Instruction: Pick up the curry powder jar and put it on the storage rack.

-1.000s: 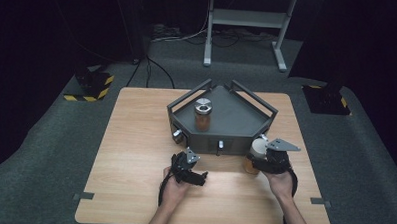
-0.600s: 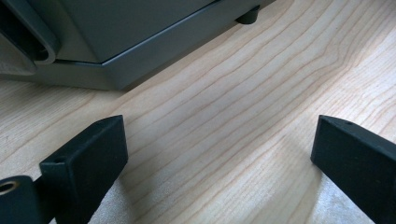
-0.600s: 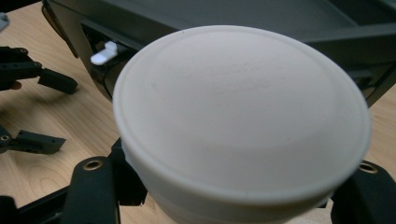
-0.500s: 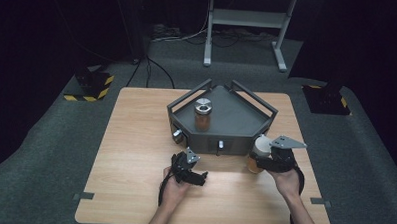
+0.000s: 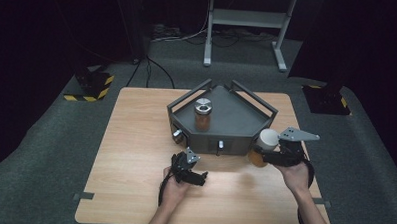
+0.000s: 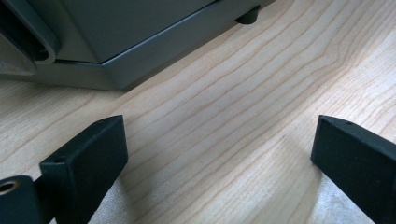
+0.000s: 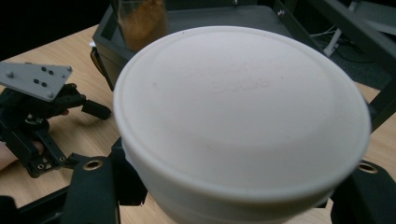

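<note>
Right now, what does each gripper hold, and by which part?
Right gripper: white-lidded jar, clamped at its sides just below the lid. Left gripper: open, holding nothing.

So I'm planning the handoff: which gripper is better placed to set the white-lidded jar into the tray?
Right. The right gripper already clamps the jar beside the tray; the left gripper rests open on the table.
</note>
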The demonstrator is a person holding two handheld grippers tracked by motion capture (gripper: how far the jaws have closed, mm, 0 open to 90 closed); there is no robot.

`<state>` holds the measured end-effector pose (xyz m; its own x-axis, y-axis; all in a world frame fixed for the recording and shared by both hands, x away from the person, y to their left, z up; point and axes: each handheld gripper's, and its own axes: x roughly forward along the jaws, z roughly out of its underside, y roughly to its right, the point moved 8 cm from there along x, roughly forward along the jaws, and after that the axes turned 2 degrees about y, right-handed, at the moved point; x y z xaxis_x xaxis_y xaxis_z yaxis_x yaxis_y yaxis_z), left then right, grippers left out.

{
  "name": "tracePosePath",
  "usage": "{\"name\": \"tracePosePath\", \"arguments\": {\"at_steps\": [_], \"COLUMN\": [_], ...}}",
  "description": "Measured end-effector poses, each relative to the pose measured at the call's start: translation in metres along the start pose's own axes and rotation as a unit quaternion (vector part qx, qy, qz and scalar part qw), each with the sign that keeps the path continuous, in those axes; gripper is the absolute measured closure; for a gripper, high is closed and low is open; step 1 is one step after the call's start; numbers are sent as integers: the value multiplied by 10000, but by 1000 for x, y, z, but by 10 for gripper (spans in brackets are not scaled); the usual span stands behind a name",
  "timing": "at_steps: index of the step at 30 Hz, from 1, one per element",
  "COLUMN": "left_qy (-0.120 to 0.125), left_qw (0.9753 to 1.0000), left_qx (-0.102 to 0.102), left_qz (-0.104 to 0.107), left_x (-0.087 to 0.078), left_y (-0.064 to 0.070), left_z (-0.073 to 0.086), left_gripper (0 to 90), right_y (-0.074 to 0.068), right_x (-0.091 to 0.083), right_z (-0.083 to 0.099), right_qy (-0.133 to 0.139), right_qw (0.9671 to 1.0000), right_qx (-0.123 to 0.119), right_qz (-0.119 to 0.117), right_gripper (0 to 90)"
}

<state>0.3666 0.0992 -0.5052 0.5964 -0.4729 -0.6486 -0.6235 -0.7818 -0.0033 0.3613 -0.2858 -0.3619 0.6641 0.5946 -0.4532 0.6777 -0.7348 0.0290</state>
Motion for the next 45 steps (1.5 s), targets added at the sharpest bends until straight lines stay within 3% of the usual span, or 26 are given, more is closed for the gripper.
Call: {"name": "tracePosePath", "arguments": {"at_steps": [16, 28, 45], "left_qy": [0, -4, -2], "left_qw": [10000, 10000, 10000], "left_qx": [-2, 8, -3], "left_qz": [-1, -3, 1], "left_x": [0, 0, 0], "left_y": [0, 0, 0], "left_z": [0, 0, 0], "left_gripper": [39, 40, 39], "right_y": [5, 1, 1], "right_x": [-8, 15, 57], "right_z": [-40, -73, -88], "right_qy": [144, 89, 72], "right_qw": [9998, 9998, 9996], "right_qx": [-74, -144, 90], "right_qz": [-67, -62, 263], "right_gripper": [354, 354, 353]}}
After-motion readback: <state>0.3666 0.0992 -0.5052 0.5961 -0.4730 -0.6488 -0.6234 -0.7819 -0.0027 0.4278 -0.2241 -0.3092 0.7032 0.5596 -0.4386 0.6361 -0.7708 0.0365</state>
